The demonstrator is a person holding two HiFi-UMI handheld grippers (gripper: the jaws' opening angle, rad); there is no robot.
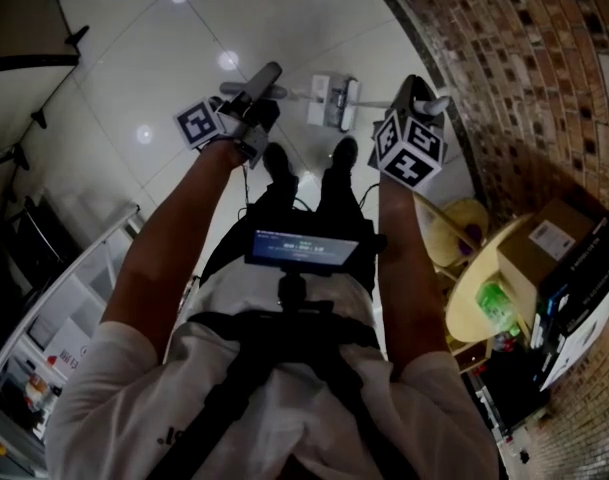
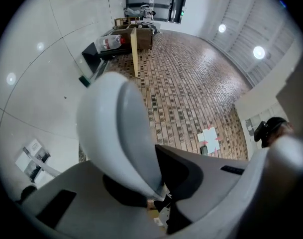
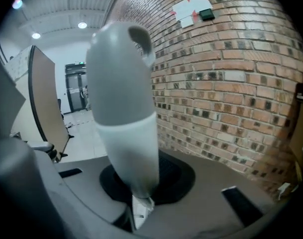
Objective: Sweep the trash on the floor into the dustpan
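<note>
1. The left tongs (image 1: 254,106) are clenched on the left handle (image 1: 267,80), a pale grey bar. In the left gripper view this handle (image 2: 122,133) runs up from between the two jaws of the left tongs (image 2: 158,199) and leans to the left.
2. The right tongs (image 1: 416,103) are clenched on the right handle (image 1: 431,101). In the right gripper view this handle (image 3: 124,118) stands between the jaws of the right tongs (image 3: 137,204). It is white lower down and has a grey cap with a hanging hole at the top.
3. I cannot tell which handle belongs to which tool.
4. A white and grey piece (image 1: 334,103), possibly the dustpan, sits on the tiled floor (image 1: 164,58). It lies just ahead of the person's two dark shoes (image 1: 276,158), and in the head view it shows between the two tongs.
5. The trash is too small to make out.
6. A brick wall (image 1: 544,58) runs along the right.
7. Near it is a round yellow desk (image 1: 469,313) with a cardboard box (image 1: 544,248) at its edge.
8. A small screen (image 1: 302,248) hangs at the person's chest.
</note>
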